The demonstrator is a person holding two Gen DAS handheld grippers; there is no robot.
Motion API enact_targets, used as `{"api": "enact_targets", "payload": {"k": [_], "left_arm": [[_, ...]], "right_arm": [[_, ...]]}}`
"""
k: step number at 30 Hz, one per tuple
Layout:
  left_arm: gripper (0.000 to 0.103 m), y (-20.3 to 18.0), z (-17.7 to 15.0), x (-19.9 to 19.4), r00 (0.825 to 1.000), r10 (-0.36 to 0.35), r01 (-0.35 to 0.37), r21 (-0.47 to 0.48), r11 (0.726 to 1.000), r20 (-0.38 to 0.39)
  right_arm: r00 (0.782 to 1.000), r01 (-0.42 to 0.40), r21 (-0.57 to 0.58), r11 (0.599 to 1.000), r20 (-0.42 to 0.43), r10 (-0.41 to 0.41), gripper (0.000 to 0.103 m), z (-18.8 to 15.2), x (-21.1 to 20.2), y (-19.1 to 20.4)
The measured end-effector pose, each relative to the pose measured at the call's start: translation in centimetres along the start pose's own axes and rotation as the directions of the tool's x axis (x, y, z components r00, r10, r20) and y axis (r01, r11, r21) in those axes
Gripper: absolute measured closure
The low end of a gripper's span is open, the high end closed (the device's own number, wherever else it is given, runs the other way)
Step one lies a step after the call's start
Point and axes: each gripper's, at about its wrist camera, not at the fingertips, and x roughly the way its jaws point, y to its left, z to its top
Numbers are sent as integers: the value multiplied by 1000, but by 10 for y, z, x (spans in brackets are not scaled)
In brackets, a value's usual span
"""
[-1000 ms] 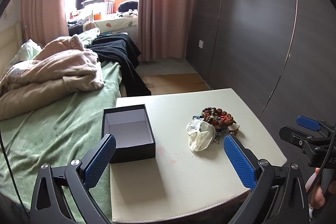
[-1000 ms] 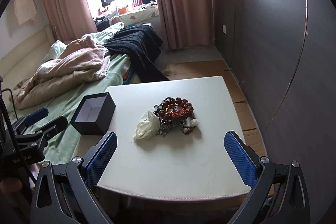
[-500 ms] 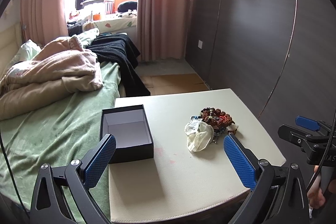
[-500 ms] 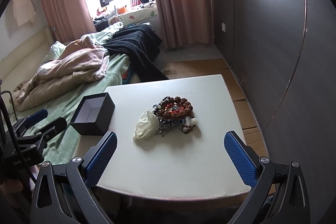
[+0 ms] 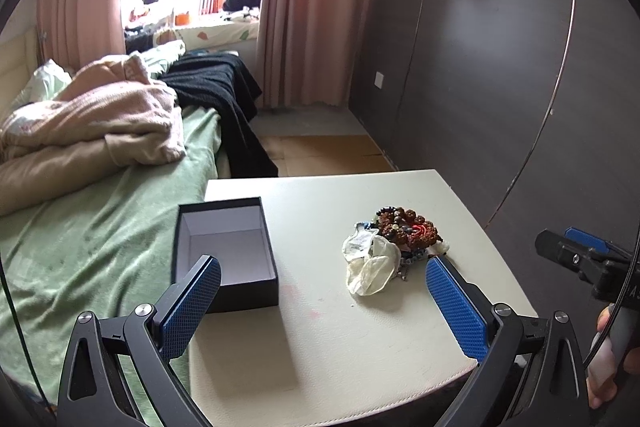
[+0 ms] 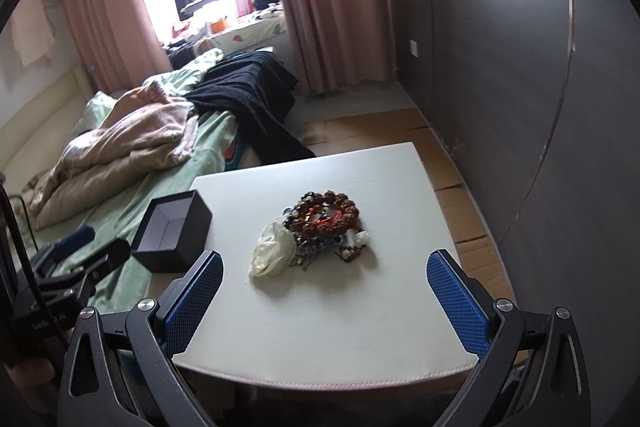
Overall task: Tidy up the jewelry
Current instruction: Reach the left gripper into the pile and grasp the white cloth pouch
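**Jewelry heap and open box seen between two wide-spread grippers**

Left wrist view. A tangled jewelry heap (image 5: 402,239) was seen on the white table (image 5: 320,327): brown knobbly bead bracelets with a red glint on top, darker beads and fine chain beneath, and a crumpled cream pouch (image 5: 370,263) touching its near-left side. A black box (image 5: 226,253) with a pale lining was found lidless, well apart from the heap to its left, at the table edge beside the green bed (image 5: 100,227). The heap was placed just beyond the tip of the right blue pad (image 5: 456,307), apart from it; the left pad overlapped the box's near corner in the picture, contact not being determinable. The left gripper (image 5: 320,307) was held with fingers spread wide and nothing between them. Right of the heap, part of the other gripper was visible at the frame edge.

Right wrist view. The same jewelry heap (image 6: 324,223) was shown near the table's (image 6: 320,327) middle, the pouch (image 6: 274,249) against its left side and the box (image 6: 172,231) further left. The heap lay ahead of the right gripper (image 6: 324,307), between the lines of its fingers and clear of both. The fingers were spread wide, gripping nothing.
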Motion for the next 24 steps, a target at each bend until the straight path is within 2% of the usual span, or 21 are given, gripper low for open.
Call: {"api": "enact_targets", "payload": {"k": [7,14,18,24], "left_arm": [[7,-4,2,20,999,-32,31,-14,999,-39],[28,-17,-1,63,990,-69,67,-16,998,-125],[30,-23,-4,85,980,-101,97,-29,995,-172],[35,-37,-6,108,970,-86,85,-14,996,-229]], "right_arm": [[1000,10,116,993,-10,-9,0,7,14,-20],[1000,13,195,981,-30,-7,0,14,30,-31],[999,2,259,966,-44,10,0,17,39,-41],[993,-27,379,925,-97,69,7,17,67,-58]]}}
